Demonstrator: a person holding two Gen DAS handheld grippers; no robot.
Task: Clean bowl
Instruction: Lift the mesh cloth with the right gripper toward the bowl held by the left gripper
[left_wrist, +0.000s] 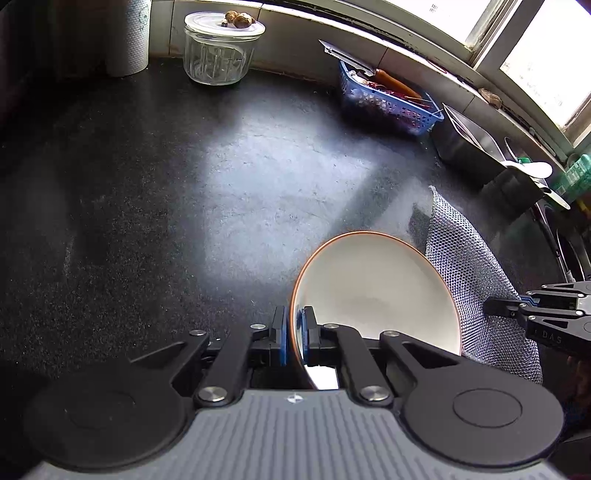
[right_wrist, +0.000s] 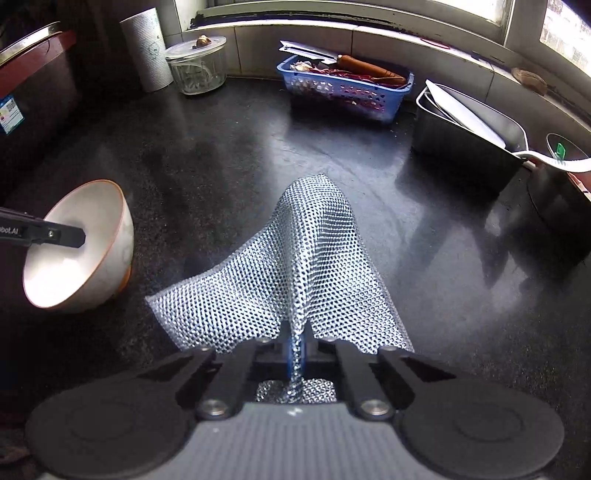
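A white bowl (left_wrist: 373, 291) with an orange rim is tilted on the dark counter, and my left gripper (left_wrist: 294, 325) is shut on its rim, one pad inside and one outside. In the right wrist view the bowl (right_wrist: 79, 251) leans at the left with the left gripper's finger (right_wrist: 62, 236) reaching into it. A silvery mesh cloth (right_wrist: 299, 266) is pinched at a fold by my right gripper (right_wrist: 295, 350), which is shut on it; the cloth drapes forward and spreads to both sides. In the left wrist view the cloth (left_wrist: 476, 280) hangs just right of the bowl.
At the back stand a glass jar (left_wrist: 221, 51) with a lid, a paper towel roll (left_wrist: 129, 37) and a blue basket (right_wrist: 343, 88) holding a knife. A metal tray (right_wrist: 472, 125) with a white ladle and a dark pot sit at the right.
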